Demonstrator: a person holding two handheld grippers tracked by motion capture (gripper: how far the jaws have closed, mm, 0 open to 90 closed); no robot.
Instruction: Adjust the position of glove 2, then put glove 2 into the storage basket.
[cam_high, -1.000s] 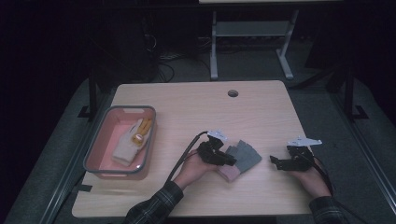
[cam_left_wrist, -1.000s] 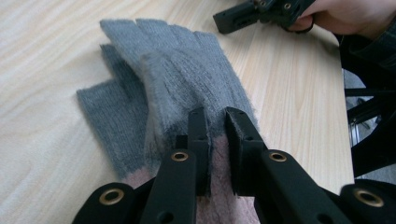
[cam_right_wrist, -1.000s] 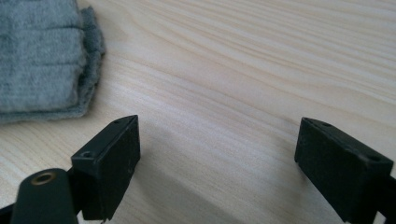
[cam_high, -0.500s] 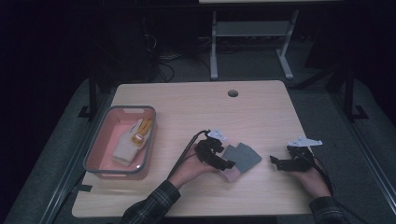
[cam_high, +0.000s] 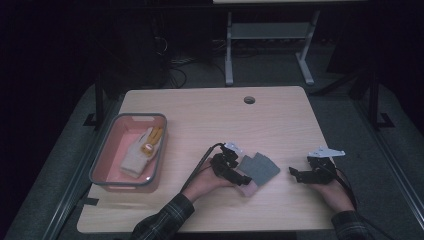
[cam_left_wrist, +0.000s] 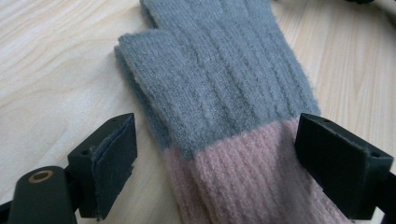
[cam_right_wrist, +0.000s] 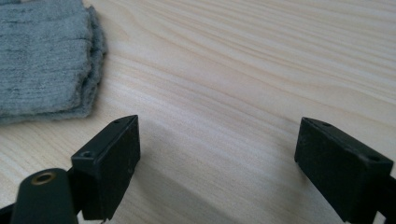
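A knitted glove (cam_high: 259, 168), grey with a pink cuff, lies flat on the wooden table near its front edge. My left gripper (cam_high: 243, 178) stands open over the cuff end; in the left gripper view the jaws straddle the glove (cam_left_wrist: 219, 98) where grey meets pink, one jaw on each side, without pinching it. My right gripper (cam_high: 294, 173) is open a short way to the right of the glove, low over bare wood. In the right gripper view the glove's grey fingertips (cam_right_wrist: 44, 60) lie at the upper left, beyond the jaws.
A pink tray with a grey rim (cam_high: 111, 150) sits at the table's left and holds a cream and yellow glove (cam_high: 141, 152). A round cable hole (cam_high: 249, 99) is near the far edge. Dark floor, a white stand and cables lie behind the table.
The glove and my left gripper have shifted slightly toward the front edge. My right gripper has edged left, closer to the glove.
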